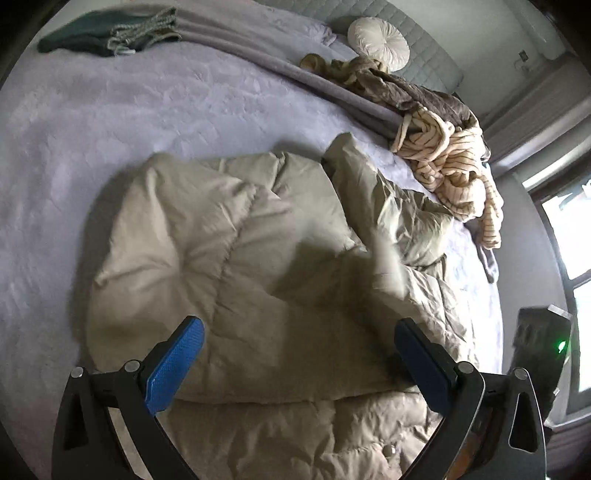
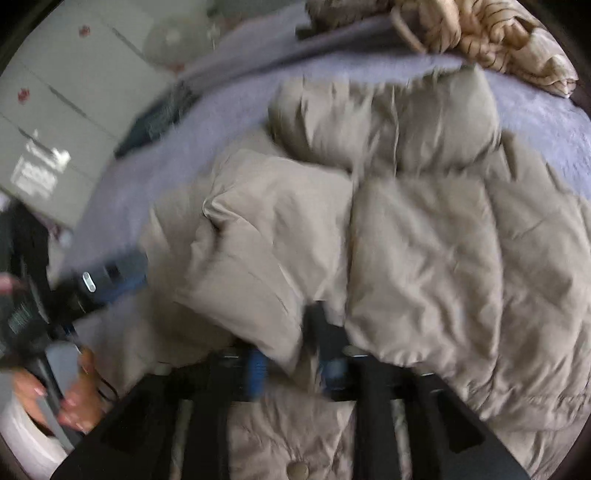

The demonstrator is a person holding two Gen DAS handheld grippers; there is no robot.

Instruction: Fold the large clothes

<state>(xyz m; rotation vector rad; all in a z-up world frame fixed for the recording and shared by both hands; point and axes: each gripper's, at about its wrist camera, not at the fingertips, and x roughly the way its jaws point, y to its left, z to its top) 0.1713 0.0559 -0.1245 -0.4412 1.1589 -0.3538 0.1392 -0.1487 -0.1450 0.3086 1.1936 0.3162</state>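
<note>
A beige puffer jacket (image 1: 258, 240) lies crumpled on a lilac bedspread (image 1: 92, 129), with one sleeve folded across its body. My left gripper (image 1: 299, 326) hovers above the jacket's near part, open wide, and nothing is between its blue pads (image 1: 177, 365). The right wrist view is blurred. There the jacket (image 2: 424, 240) fills the picture, and my right gripper (image 2: 295, 369) sits low against it. Its blue pads (image 2: 256, 369) stand apart, with a loose fold of jacket over the gap. The left gripper (image 2: 96, 288) shows at the left, held by a hand (image 2: 77, 402).
A striped cream garment (image 1: 454, 166) and a brown one (image 1: 417, 92) are heaped at the bed's far right edge. A round white cushion (image 1: 378, 42) and a dark green folded item (image 1: 85, 33) lie further back. A window (image 1: 576, 258) is on the right, grey cupboard doors (image 2: 55, 110) on the left.
</note>
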